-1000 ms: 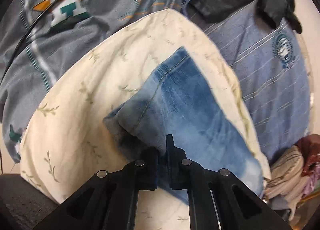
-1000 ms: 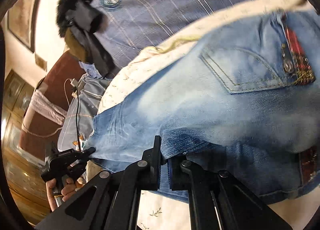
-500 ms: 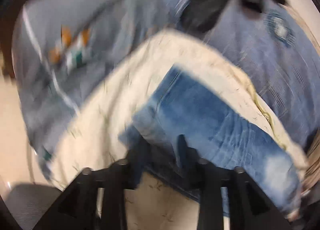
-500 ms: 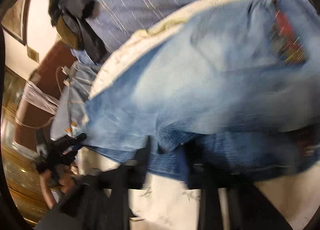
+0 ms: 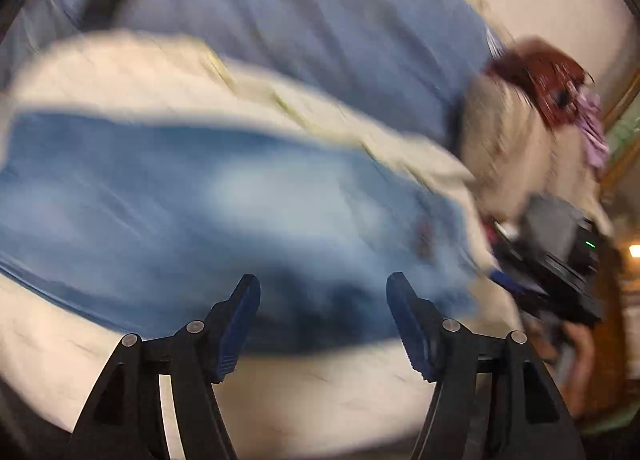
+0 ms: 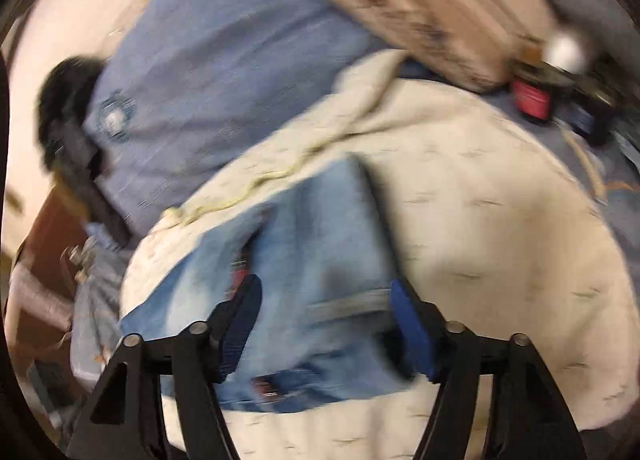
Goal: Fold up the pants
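Observation:
Both views are smeared by motion. The blue jeans (image 5: 192, 200) lie folded on a cream floral cloth (image 5: 320, 388). My left gripper (image 5: 323, 292) hovers at their near edge, its jaws still opening; nothing is pinched between the blue pads. In the right wrist view the jeans (image 6: 312, 244) form a narrower folded bundle with a belt loop and a red patch showing. My right gripper (image 6: 326, 294) is above that bundle, jaws wide apart and still opening; the denim lies below, not pressed by the pads. The other gripper (image 5: 560, 272) shows at the far right of the left wrist view.
A blue striped shirt (image 6: 224, 72) lies beyond the cream cloth (image 6: 500, 228), with dark garments (image 6: 68, 132) at its left end. Beige and red clothes (image 5: 532, 100) are piled to the right. A red-labelled item (image 6: 532, 98) sits near a beige cushion (image 6: 440, 8).
Both grippers let go of the denim and opened wide. Both pulled back and swung sideways, so the jeans now lie released on the cream cloth.

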Demonstrator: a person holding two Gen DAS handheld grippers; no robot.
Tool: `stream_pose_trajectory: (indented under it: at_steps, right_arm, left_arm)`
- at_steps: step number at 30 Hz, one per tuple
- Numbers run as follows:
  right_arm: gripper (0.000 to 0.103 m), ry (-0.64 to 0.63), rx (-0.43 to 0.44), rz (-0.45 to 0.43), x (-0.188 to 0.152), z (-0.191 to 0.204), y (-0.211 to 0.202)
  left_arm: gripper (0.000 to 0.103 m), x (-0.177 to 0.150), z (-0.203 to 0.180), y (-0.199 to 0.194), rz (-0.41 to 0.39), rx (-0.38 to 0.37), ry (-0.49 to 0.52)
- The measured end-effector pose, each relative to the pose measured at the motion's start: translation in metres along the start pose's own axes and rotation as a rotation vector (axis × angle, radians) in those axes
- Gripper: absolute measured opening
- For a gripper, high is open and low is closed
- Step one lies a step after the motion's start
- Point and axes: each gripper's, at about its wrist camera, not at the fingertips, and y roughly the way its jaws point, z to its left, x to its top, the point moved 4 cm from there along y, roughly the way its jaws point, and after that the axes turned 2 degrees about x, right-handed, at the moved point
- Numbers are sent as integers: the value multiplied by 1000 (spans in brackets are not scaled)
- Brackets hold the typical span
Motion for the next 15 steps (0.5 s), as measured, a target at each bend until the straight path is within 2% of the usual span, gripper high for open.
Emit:
stream_pose_trajectory:
  at_steps: [3, 5, 7, 8, 9, 11, 12, 14, 15]
  right_arm:
    - [59, 57, 36, 53, -2, -13, 10]
    - [56, 84, 56, 117, -7, -15, 28]
    - [51, 112, 107, 171, -15, -13, 43]
    - [45, 114, 112, 185, -17, -10, 49]
    - [37, 114, 82, 171, -16, -11, 51]
    - [32, 105, 89, 137, -12, -10, 46]
    - [27, 106, 112, 108, -10, -9, 40]
    - [26, 71, 161, 36, -5, 1, 23]
    - [25, 45, 170, 8, -4, 6, 17]
  left_arm:
    - [64, -22, -13, 34, 127, -93, -128]
    - [64, -30, -18, 52, 178, -121, -197]
    - [64, -29, -23, 64, 175, -114, -244]
    - [64, -22, -24, 68, 167, -120, -263]
    - [64, -18, -27, 74, 157, -130, -299]
    - [61, -5, -26, 86, 161, -128, -353]
    - [52, -2, -29, 92, 166, -130, -383]
    - [31, 5, -20, 99, 190, -105, -423]
    - [25, 6, -21, 98, 176, -124, -436]
